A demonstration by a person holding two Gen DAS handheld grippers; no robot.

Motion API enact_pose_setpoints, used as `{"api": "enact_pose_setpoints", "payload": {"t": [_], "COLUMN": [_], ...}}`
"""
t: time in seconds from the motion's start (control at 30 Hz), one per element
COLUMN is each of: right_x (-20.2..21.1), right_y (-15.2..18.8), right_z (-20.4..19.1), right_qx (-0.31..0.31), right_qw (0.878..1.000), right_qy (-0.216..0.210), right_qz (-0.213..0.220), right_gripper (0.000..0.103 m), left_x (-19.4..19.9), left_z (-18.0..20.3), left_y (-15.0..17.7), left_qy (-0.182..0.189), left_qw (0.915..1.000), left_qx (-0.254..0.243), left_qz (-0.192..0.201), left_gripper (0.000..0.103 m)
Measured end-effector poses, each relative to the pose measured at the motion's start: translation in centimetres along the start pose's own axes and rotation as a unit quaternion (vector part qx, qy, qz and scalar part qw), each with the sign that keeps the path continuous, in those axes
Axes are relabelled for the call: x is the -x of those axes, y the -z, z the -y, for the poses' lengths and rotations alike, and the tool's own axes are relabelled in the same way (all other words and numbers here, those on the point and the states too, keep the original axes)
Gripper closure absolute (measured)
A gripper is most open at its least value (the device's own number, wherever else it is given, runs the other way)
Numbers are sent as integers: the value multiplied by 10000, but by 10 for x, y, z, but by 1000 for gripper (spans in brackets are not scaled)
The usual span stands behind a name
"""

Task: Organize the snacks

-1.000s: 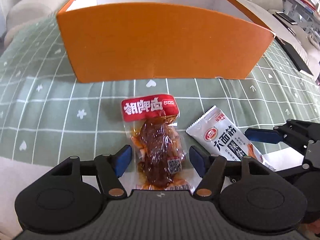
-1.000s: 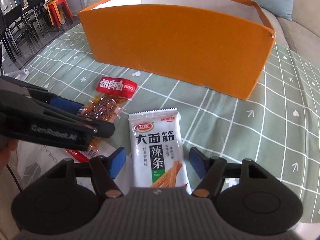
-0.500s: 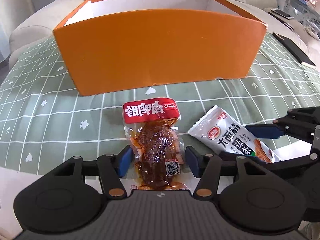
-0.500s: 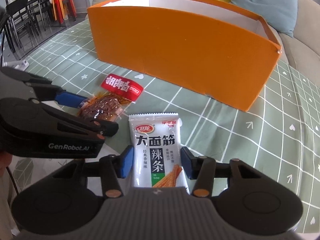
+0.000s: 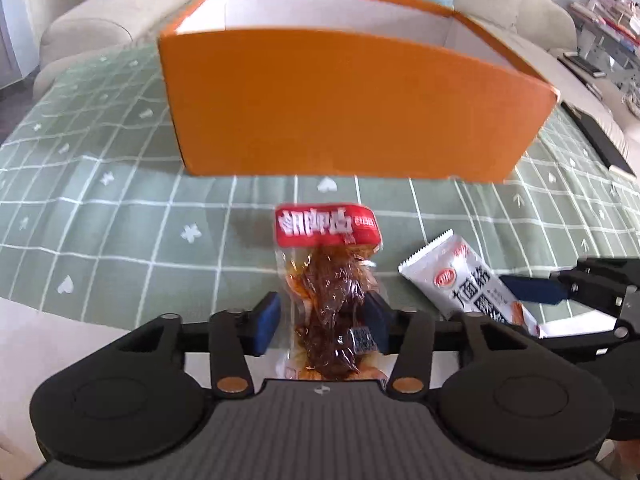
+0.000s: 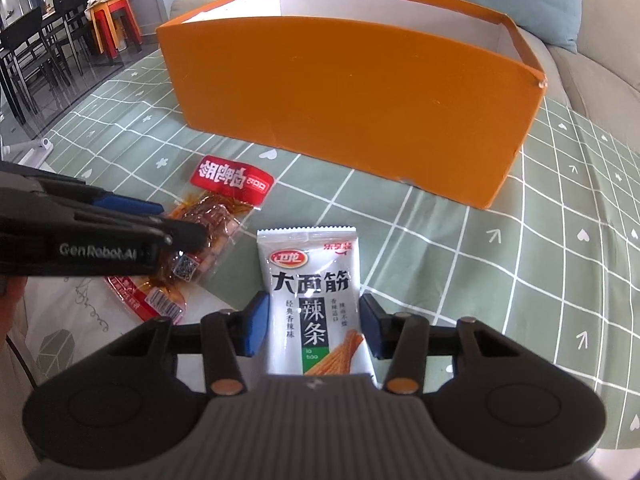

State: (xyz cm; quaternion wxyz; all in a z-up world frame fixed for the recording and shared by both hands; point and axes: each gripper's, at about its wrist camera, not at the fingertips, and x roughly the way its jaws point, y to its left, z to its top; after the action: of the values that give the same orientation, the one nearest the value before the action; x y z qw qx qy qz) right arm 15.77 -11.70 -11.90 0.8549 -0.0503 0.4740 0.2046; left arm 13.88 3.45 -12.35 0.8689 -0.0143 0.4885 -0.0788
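Left gripper (image 5: 323,322) is pressed shut around the red-topped meat packet (image 5: 329,280); right gripper (image 6: 314,322) is clamped on the white spicy-strip packet (image 6: 314,300); the orange box (image 6: 352,92) is seen beyond.

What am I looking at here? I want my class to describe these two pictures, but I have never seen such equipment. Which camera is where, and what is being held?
No robot is here: a person holds a two-finger gripper in each hand, and each carries a wide-angle camera that looks forward along its fingers. One picture comes from the left gripper, the other from the right gripper; each also shows the other gripper from the side. On the green checked tablecloth stands an open orange box. The left gripper's blue pads sit on either side of a clear red-topped meat snack packet, seemingly closing on it. The right gripper does the same with a white spicy-strip packet. Whether either grip is firm, I cannot tell.
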Motion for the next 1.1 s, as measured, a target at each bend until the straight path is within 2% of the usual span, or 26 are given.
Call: {"api": "enact_pose_setpoints", "payload": {"t": [0.07,0.2,0.33,0.43,0.47,0.57,0.73,0.83,0.97,1.1], "right_x": [0,0,-1,-2,-2,-2,-4,-3,-3,-3], "right_y": [0,1,2,1,1,1,0,0,-2,-2], "right_z": [1,0,-5,-6,-5,-4,-4,-2,5,5], "right_qx": [2,73,269,268,254,243,241,126,-155,-185], "right_qw": [10000,9999,9996,9996,9996,9996,9996,9998,9994,9993], "right_qy": [-28,-67,-30,-33,-44,-61,-104,-156,-292,-305], "right_qz": [3,33,66,77,79,85,75,77,69,82], "right_gripper": [56,56,56,55,55,55,56,56,56,56], "left_x": [-3,-9,-11,-9,-7,-1,5,11,13,14], "left_z": [1,9,19,22,21,14,12,2,-17,-27], "left_y": [2,1,5,6,6,3,5,1,0,1], "left_qy": [22,-94,-184,-186,-171,-27,334,639,1233,1633], "left_qw": [10000,9992,9970,9961,9958,9968,9979,9967,9870,9742], "left_qx": [14,-328,-642,-669,-651,-446,-191,215,974,1522], "left_qz": [65,188,382,539,615,663,520,449,326,347], "left_gripper": [27,27,32,43,50,58,61,67,67,67]}}
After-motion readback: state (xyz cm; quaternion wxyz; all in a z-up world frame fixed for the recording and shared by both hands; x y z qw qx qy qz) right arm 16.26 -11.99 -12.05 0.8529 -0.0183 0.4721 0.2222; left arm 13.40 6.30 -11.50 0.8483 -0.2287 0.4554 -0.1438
